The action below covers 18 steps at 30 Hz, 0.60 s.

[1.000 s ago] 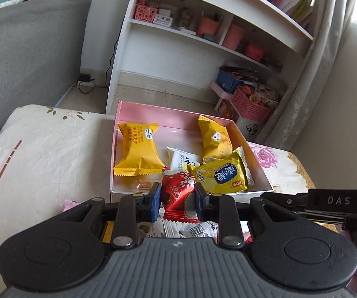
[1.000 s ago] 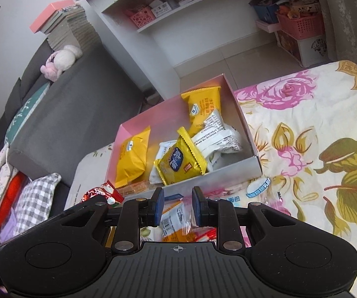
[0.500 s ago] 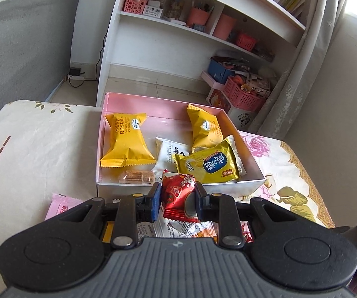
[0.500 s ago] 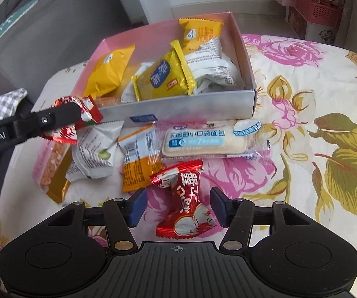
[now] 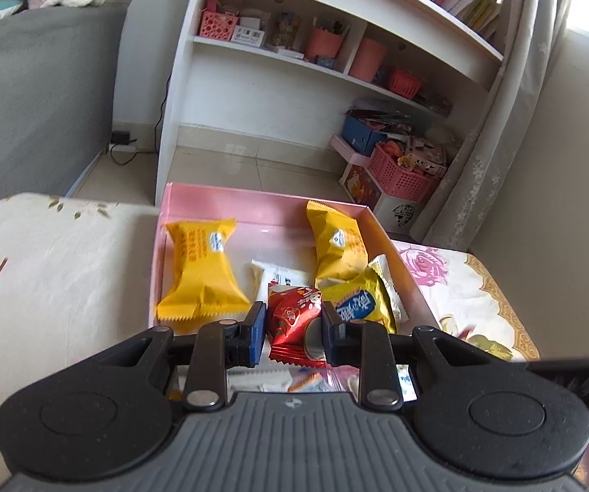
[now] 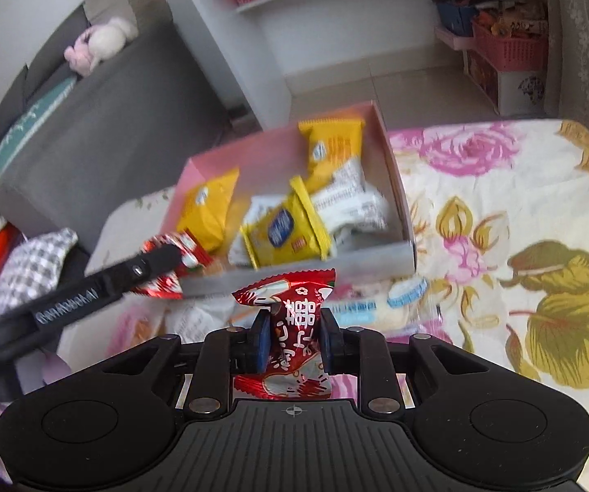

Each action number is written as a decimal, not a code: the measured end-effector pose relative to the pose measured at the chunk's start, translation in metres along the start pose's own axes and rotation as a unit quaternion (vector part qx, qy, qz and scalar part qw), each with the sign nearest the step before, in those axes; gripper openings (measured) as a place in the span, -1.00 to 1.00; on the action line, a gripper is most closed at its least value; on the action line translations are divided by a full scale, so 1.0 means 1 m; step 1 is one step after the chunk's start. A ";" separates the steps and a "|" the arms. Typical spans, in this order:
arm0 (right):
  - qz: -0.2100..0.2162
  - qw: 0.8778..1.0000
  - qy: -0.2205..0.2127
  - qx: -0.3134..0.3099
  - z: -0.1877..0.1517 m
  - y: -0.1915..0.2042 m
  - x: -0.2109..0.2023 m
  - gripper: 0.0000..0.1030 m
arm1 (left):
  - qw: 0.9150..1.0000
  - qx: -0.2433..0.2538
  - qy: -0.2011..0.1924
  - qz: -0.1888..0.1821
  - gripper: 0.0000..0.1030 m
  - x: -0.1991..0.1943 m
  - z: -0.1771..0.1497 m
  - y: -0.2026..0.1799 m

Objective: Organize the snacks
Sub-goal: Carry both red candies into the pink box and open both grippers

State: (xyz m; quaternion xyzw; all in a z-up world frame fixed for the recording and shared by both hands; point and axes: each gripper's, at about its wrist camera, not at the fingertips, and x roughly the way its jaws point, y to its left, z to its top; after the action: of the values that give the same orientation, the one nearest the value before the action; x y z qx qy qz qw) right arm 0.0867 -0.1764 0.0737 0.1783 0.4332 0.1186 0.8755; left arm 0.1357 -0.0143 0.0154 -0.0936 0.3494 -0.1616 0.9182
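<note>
1. Since half a second ago the right gripper has just been closing: its jaws, then spread either side of a red foil snack on the cloth, now clench that red packet, which stands upright between the blue pads, lifted off the cloth just in front of the pink box
2. Left gripper is clenched on a second red crinkly packet, held over the near edge of the pink box, where earlier it hung just short of that edge
3. Both red packets are shiny foil with crimped, saw-toothed ends
4. Loose wrappers lying before the box are blurred and half hidden behind the grippers; a long white bar with blue print shows just in front of the box wall
5. Inside the box lie glossy yellow pillow packs, a yellow-and-blue pack and white wrappers, partly overlapping
6. Box rests on a floral tablecloth; beyond the box stands a white shelf unit
</note>
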 end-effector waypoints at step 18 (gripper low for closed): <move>-0.007 0.997 -0.071 0.005 0.072 0.003 0.092 -0.54 | 0.999 -0.028 0.015 -0.004 -0.51 0.067 0.013 0.039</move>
State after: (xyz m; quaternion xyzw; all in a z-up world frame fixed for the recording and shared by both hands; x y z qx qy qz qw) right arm 0.1992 -0.1555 0.0497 0.1879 0.3712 0.0975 0.9041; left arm 0.2004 -0.0017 -0.0268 -0.1185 0.3671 -0.1563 0.9093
